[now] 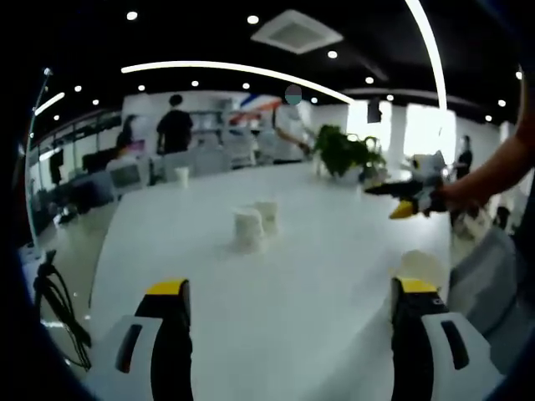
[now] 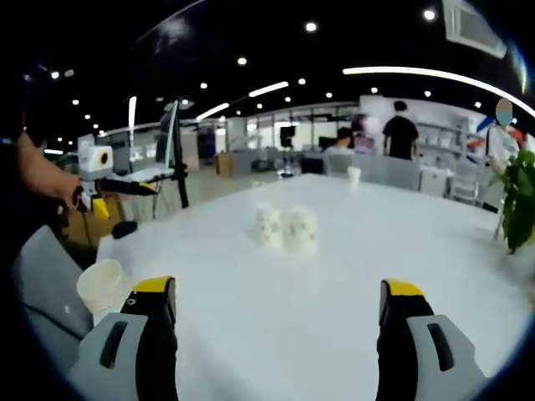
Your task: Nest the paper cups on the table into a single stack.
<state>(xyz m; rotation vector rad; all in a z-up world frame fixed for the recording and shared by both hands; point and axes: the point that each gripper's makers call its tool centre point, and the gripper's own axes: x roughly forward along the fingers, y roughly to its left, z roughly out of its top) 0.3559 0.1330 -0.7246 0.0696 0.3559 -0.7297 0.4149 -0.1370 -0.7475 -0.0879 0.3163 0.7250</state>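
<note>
Paper cups (image 1: 255, 224), smooth white table (image 1: 318, 317)

In the left gripper view, the left gripper (image 1: 292, 334) rises from the bottom of the frame as two black jaws capped with yellow tips, each flanked by a pale grey shell with a dark oval slot. The right gripper (image 2: 272, 334) looks the same in its own view. At the right edge of the left gripper view, a bare forearm (image 1: 493, 171) shows no sleeve.
</note>
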